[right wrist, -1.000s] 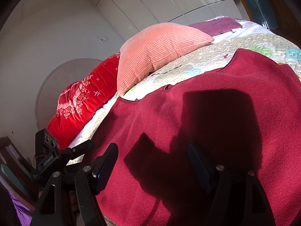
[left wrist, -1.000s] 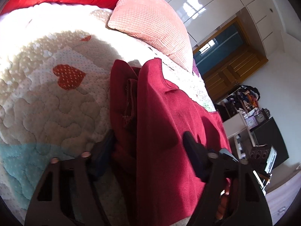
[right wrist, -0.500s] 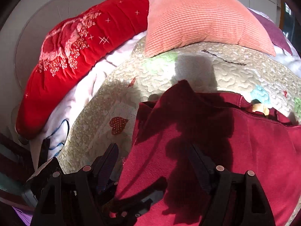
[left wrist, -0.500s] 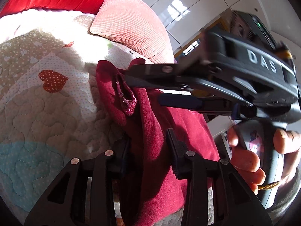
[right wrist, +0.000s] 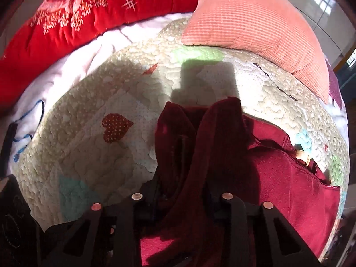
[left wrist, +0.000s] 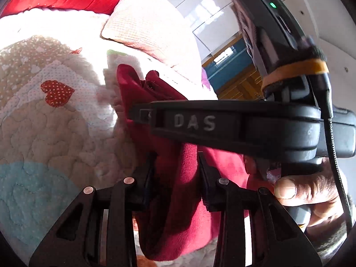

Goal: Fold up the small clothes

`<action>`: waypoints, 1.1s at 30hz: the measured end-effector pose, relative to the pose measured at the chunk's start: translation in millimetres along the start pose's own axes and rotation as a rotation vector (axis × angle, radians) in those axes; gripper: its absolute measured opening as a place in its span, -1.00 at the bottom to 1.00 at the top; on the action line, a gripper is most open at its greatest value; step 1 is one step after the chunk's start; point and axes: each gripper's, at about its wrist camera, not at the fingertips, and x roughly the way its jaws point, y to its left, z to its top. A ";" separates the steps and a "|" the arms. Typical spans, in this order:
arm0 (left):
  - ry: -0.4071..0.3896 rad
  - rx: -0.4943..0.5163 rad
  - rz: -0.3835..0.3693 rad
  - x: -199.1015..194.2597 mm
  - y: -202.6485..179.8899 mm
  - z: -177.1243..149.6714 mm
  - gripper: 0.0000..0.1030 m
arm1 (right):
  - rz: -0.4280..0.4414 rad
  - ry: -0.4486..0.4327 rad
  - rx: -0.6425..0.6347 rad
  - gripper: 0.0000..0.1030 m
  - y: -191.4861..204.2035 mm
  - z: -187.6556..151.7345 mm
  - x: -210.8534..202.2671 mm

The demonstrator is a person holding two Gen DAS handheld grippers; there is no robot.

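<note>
Over on the left the patchwork quilt (right wrist: 89, 146) lies bare on the bed, its red dotted heart patch (right wrist: 116, 127) in full sun, the red embroidered bolster (right wrist: 73, 20) behind it. Nothing there to snag, but the quilted surface looks grippy, so cloth dragged across it may well bunch rather than slide.

In the middle is the dark red garment (right wrist: 296, 189), most of it flat on the quilt toward the right, its left edge gathered into a raised ridge. Both claws have that ridge. The left claw (left wrist: 175, 169) is pinching a thick bundle of it, jaws close on either side. The right claw (right wrist: 182, 189) is pressed together on the same gathered edge, a bit further along; in the left wrist view its black body, marked "DAS", crosses directly over the left one.

That crowding is my worry. With the two tools stacked so near, one could knock the other as they part. Each bite seems to hold several layers, so I'd guess an inner layer may slip out and leave the fold crooked. The right hand (left wrist: 311, 198) sits close to the cloth too.

Further right, the salmon corduroy pillow (right wrist: 255, 20) sits near the garment's top edge; a fold carried that way might ride up against it.
</note>
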 end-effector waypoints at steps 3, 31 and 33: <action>-0.011 0.037 -0.073 -12.7 -27.8 -1.9 -0.36 | 0.085 -0.134 0.048 -0.61 -28.2 -16.8 -49.3; 0.270 0.472 0.186 64.6 -151.2 -80.9 -0.36 | 0.167 -0.327 0.602 0.25 -271.6 -168.4 -100.6; 0.311 0.467 0.172 80.9 -151.5 -93.5 -0.36 | 0.066 -0.274 0.511 -0.42 -260.8 -156.2 -89.3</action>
